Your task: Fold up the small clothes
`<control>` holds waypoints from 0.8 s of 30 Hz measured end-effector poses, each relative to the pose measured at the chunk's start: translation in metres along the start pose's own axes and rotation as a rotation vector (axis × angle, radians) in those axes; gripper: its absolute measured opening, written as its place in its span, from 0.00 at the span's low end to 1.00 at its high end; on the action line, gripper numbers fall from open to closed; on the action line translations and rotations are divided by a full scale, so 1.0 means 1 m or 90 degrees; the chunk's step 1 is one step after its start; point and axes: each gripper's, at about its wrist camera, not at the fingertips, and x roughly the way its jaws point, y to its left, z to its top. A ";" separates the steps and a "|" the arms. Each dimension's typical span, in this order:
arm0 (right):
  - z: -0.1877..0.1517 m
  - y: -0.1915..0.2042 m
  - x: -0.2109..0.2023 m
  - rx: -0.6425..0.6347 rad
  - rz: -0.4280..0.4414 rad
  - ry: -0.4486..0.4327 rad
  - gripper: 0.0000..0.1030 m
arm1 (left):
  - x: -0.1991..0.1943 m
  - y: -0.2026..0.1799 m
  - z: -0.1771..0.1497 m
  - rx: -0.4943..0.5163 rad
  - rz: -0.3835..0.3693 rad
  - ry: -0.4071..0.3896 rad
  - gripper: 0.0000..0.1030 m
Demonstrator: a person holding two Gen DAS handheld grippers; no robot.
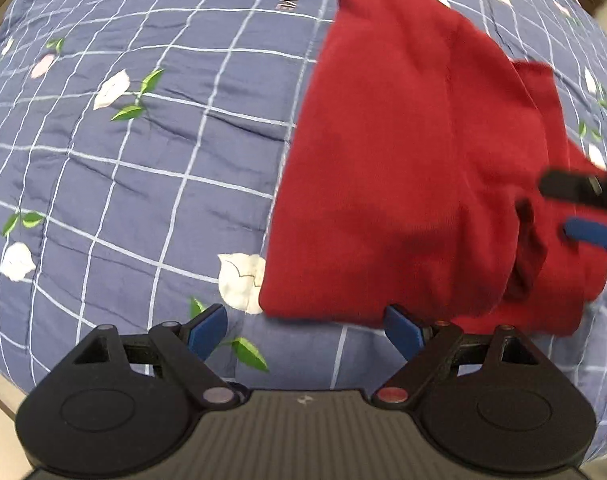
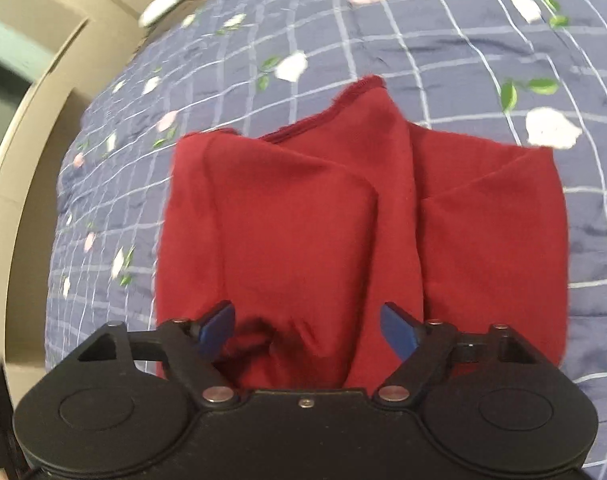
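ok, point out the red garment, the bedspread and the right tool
red garment (image 1: 403, 168): left wrist view, middle of the top folded layer.
bedspread (image 1: 143, 180): left wrist view, bare checked patch.
right tool (image 2: 307, 330): right wrist view, midway between its fingertips.

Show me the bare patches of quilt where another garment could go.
Free: the wide stretch of checked quilt left of the red garment, and beyond its far edge. Crowded: its near and right sides, where the left hand-held gripper and right hand-held gripper hover.

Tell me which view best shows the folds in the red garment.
The right wrist view: the red garment fills the frame, showing overlapping flaps and a hemmed edge. The left wrist view shows it side-on, mostly a smooth panel, with layers bunched at the right.
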 end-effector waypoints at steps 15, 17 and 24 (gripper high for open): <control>-0.002 -0.007 0.028 0.083 -0.043 0.013 0.10 | -0.050 0.048 0.011 -0.149 -0.048 -0.161 0.93; -0.003 -0.003 0.018 0.046 -0.044 -0.007 0.06 | -0.041 0.052 0.028 -0.150 -0.038 -0.140 0.93; -0.004 0.005 -0.033 -0.072 -0.070 -0.086 0.05 | -0.012 0.029 0.054 -0.081 -0.029 -0.095 0.90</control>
